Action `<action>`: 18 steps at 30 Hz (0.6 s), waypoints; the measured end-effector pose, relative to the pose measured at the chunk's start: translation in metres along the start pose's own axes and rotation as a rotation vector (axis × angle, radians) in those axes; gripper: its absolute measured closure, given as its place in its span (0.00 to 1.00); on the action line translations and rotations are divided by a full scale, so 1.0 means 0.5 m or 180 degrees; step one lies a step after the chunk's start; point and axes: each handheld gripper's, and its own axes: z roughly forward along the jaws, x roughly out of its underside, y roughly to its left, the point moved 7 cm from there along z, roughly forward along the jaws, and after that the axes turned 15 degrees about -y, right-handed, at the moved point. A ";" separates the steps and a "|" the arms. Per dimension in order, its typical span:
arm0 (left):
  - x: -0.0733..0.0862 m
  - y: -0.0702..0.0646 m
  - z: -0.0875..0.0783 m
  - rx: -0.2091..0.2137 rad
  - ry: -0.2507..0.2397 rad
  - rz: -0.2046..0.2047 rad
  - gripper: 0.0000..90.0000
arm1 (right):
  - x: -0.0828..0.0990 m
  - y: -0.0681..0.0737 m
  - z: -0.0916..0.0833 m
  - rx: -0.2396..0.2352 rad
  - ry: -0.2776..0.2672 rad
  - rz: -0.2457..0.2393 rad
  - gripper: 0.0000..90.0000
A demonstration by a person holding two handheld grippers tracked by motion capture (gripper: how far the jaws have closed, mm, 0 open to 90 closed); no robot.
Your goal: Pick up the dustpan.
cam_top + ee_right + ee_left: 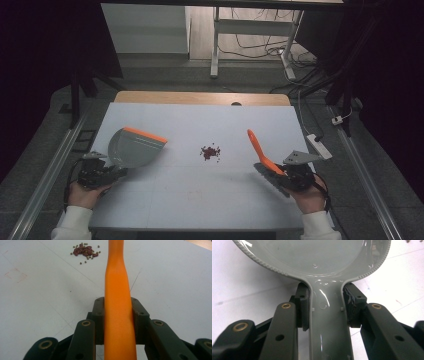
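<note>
The left tool is clenched on the grey handle of a dustpan, one jaw pressed on each side of the handle just behind the scoop. The pan has an orange lip and rests on the white tabletop, at its left part. The right tool is clenched on an orange handle, probably of a small brush, which points up and forward; its far end I cannot see well.

Between them, near the middle of the tabletop, lies a small heap of dark red beans with some little greenish grains around it.

I think both pieces are light, stiff plastic, glossy and a bit slippery, so the narrow handles are the right place to hold. The beans are loose and hard, and they will probably roll and scatter if pushed quickly.
</note>
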 end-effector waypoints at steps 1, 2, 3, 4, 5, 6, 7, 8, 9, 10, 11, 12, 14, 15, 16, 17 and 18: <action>-0.004 -0.002 0.001 0.0028 -0.0015 0.0022 0.69 | 0.000 0.000 0.000 0.0002 0.0000 0.0001 0.78; -0.007 -0.003 0.001 0.0051 -0.0033 0.0045 0.69 | 0.000 0.000 0.001 0.0003 -0.0002 0.0007 0.78; -0.010 -0.004 0.002 0.0083 -0.0053 0.0056 0.69 | 0.000 0.001 0.002 0.0000 -0.0001 0.0008 0.78; -0.012 -0.006 0.002 0.0126 -0.0070 0.0069 0.69 | 0.000 0.001 0.002 0.0001 0.0003 0.0006 0.78; -0.014 -0.007 0.002 0.0155 -0.0085 0.0074 0.69 | 0.000 0.002 0.003 0.0002 0.0005 -0.0012 0.78; -0.016 -0.007 0.003 0.0177 -0.0099 0.0092 0.69 | -0.001 0.002 0.004 0.0004 0.0004 -0.0012 0.78; -0.019 -0.008 0.004 0.0196 -0.0101 0.0114 0.69 | -0.001 0.002 0.004 0.0004 0.0004 -0.0012 0.78; -0.020 -0.008 0.006 0.0203 -0.0095 0.0141 0.69 | -0.002 0.003 0.004 0.0009 0.0004 0.0003 0.78; -0.022 -0.007 0.009 0.0210 -0.0095 0.0177 0.69 | -0.002 0.002 0.004 0.0009 0.0006 -0.0011 0.78; -0.025 -0.007 0.012 0.0221 -0.0105 0.0188 0.69 | -0.003 0.003 0.005 0.0013 0.0003 -0.0009 0.78; -0.028 -0.007 0.015 0.0233 -0.0105 0.0205 0.69 | -0.004 0.002 0.005 0.0014 0.0000 -0.0016 0.78; -0.032 -0.007 0.017 0.0233 -0.0109 0.0229 0.69 | -0.005 0.002 0.006 0.0015 -0.0005 -0.0017 0.78; -0.039 -0.009 0.020 0.0257 -0.0142 0.0243 0.69 | -0.007 0.004 0.007 0.0017 -0.0001 -0.0011 0.78; -0.043 -0.010 0.021 0.0282 -0.0155 0.0256 0.69 | -0.007 0.004 0.007 0.0014 -0.0004 -0.0018 0.78; -0.047 -0.012 0.023 0.0309 -0.0162 0.0287 0.69 | -0.009 0.004 0.008 0.0016 -0.0011 -0.0034 0.78; -0.048 -0.013 0.024 0.0315 -0.0166 0.0301 0.69 | -0.009 0.004 0.008 0.0016 -0.0011 -0.0034 0.78; -0.051 -0.014 0.026 0.0328 -0.0166 0.0325 0.69 | -0.009 0.004 0.009 0.0014 -0.0016 -0.0040 0.78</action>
